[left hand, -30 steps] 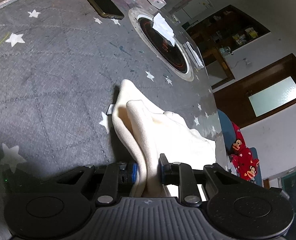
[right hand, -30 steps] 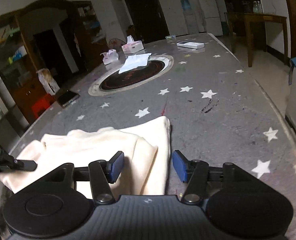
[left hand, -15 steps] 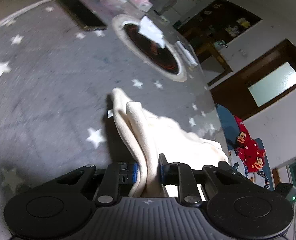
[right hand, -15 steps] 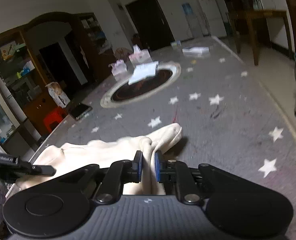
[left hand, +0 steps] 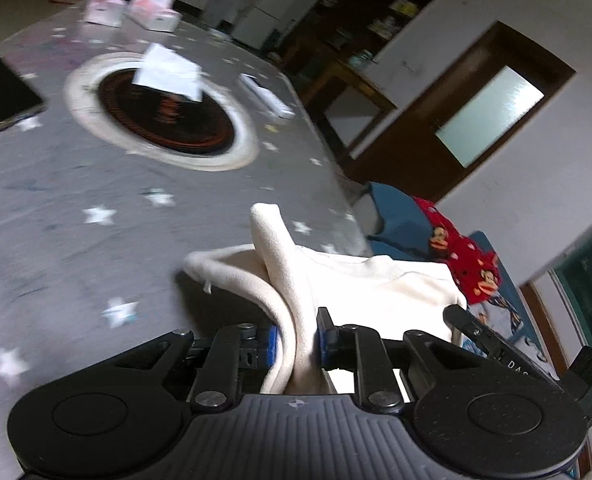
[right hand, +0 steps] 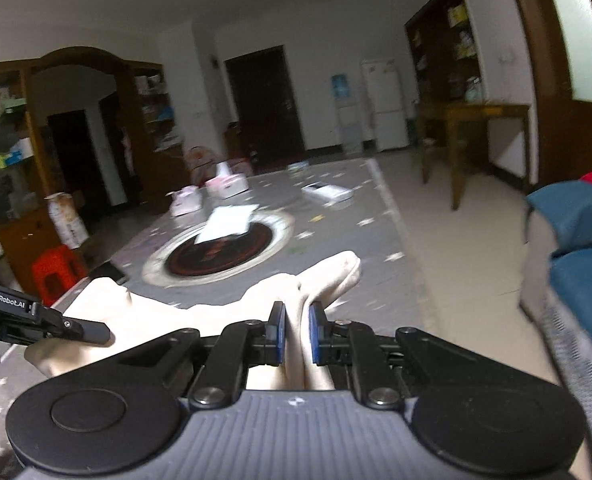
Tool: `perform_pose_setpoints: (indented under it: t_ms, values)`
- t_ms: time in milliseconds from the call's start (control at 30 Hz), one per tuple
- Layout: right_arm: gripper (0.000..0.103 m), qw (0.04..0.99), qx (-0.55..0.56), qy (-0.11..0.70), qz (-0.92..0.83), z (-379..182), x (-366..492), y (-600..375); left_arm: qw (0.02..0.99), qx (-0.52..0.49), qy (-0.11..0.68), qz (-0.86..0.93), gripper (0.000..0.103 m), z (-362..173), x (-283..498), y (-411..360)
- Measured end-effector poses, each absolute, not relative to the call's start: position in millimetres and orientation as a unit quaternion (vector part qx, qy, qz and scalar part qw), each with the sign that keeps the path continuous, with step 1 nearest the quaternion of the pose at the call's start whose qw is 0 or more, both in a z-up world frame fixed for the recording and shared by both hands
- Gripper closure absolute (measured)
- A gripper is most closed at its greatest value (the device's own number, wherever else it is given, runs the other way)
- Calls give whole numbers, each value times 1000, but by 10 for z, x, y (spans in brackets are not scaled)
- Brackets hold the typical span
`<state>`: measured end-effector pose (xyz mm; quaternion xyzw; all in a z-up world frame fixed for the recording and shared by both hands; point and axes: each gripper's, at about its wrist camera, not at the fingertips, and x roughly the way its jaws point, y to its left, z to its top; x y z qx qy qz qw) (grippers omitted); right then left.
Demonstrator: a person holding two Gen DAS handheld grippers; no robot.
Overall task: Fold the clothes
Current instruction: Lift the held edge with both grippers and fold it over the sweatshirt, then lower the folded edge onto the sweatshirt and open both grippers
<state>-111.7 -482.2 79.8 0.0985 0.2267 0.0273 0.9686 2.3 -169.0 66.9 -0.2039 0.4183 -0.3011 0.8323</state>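
right gripper now clamped on cream garment, open a second ago | left gripper still pinching cloth | garment lifted off table | fold-over likely next

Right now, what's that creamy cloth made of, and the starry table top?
The cream garment looks like soft fleece or thick cotton: matte, fuzzy, with plump rolled edges. The grey star-print table cover seems to be smooth vinyl or coated cloth, lying flat with a faint sheen; I can't be sure.
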Motion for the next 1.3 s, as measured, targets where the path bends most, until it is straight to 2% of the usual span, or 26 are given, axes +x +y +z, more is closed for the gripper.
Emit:
perform_pose_setpoints:
  t_ms: [200,433,633,700,1200,1300]
  values:
    - [92,969,96,229,-14,769,-1148,-5112,831,-174,423,-318,83,611,130,-2090]
    - [92,958,92,271,-30,406,-1057,-5199,825,-136,457,-302,82,348,193,-2260]
    - [90,952,88,291,-44,278,-1038,-5221,845,-106,449,-271,70,345,186,-2133]
    - [88,953,79,287,-50,299,-1069,-5204,853,-103,440,-262,64,384,176,-2085]
    - [82,955,48,293,-10,315,-862,-4920,852,-86,424,-295,66,464,210,-2371]
    - [78,953,47,298,-4,280,-768,-4886,849,-80,426,-302,66,443,274,-2468]
